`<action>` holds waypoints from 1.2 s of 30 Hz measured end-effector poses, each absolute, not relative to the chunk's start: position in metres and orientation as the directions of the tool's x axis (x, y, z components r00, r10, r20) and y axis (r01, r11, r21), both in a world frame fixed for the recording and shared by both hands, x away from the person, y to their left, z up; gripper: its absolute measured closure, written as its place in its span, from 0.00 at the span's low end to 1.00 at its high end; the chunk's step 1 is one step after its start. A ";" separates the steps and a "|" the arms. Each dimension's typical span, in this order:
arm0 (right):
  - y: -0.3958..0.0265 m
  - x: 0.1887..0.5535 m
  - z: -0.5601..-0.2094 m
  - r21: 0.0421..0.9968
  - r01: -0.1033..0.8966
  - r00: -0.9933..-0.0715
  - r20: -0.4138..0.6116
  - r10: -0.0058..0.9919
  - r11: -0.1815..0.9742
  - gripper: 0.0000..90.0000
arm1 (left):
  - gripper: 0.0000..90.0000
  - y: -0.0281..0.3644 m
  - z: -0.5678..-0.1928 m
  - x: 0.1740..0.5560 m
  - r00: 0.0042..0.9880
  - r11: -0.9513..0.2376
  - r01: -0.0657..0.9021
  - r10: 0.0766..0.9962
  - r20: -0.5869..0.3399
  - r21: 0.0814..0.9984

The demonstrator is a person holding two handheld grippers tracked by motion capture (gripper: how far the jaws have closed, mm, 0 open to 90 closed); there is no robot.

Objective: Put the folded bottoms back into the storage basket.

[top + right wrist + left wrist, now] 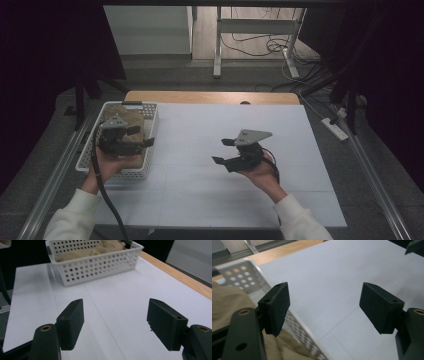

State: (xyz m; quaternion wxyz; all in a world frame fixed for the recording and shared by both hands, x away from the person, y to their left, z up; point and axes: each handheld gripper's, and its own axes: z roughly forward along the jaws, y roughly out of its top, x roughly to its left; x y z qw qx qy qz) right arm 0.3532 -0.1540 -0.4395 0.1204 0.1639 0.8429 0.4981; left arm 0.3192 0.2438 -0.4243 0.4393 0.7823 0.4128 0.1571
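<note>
A white perforated basket (131, 173) stands at the table's left edge with a tan cloth (131, 118) bunched inside it. My left gripper (142, 136) hovers open over the basket's right side, nothing between its jaws. In the left gripper view the gripper (324, 300) straddles the basket wall (247, 275), with the cloth (227, 302) below its left jaw. My right gripper (222, 151) is open and empty above the white table top (200, 125), right of centre, pointing left. In the right gripper view the gripper (115, 312) faces the basket (100, 265) and the cloth (100, 248) farther off.
A wooden strip (210, 97) runs along the table's far edge. Metal rails flank the table on both sides. On the floor beyond are a white frame (255, 27) and cables (280, 47). The other gripper's corner (415, 246) shows top right in the left gripper view.
</note>
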 end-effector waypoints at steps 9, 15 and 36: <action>-0.238 0.324 -0.448 0.873 0.190 -0.879 -0.052 0.474 0.448 0.33 | 0.26 0.221 -0.440 0.278 0.619 -0.299 0.515 0.778 -0.107 0.803; -0.277 0.310 -0.459 0.875 0.232 -0.854 -0.027 0.520 0.426 0.33 | 0.25 0.213 -0.455 0.263 0.624 -0.300 0.524 0.772 -0.120 0.797; -0.286 0.298 -0.473 0.859 0.214 -0.866 -0.054 0.498 0.466 0.32 | 0.24 0.220 -0.461 0.251 0.628 -0.314 0.531 0.770 -0.115 0.787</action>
